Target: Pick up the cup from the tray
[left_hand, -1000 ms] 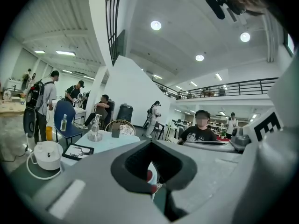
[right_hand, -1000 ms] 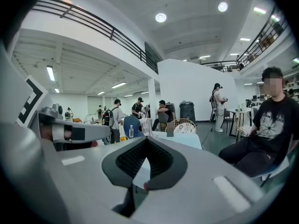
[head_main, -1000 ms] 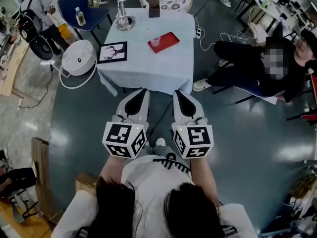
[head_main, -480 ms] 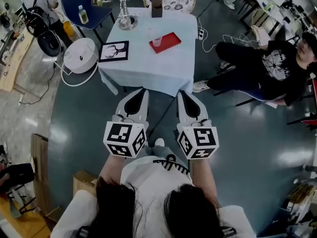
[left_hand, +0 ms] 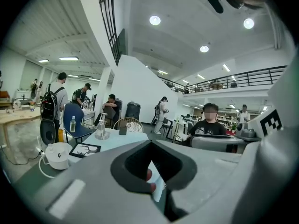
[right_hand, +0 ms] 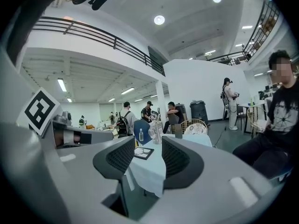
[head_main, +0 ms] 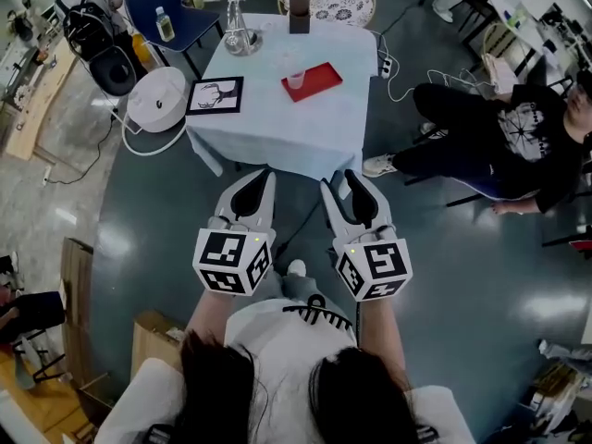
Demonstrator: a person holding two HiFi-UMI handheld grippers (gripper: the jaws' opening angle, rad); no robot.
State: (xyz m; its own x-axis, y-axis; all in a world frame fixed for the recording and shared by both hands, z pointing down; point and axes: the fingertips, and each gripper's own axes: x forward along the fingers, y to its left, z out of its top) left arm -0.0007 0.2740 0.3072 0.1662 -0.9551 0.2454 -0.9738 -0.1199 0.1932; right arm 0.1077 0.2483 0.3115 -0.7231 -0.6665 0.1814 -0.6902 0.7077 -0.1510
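While the cloth-covered surface (head_main: 277, 128) is standing ahead of the person, well apart from both grippers, the left gripper (head_main: 264, 175) is hanging with its jaws together on nothing. Beside it, the right gripper (head_main: 339, 181) has just been opening its jaws, which are standing apart and empty. A red tray (head_main: 324, 74) is lying on the surface, the cup (head_main: 295, 80) standing upright at its left end.

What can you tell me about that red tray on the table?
The red tray is a thin, flat rectangle, bright red and smooth, possibly plastic. It lies flat on the table's pale blue cloth, in the far right part of the tabletop, turned askew to the table's edges. A small pale cup stands on its left end; the rest of its surface is bare.
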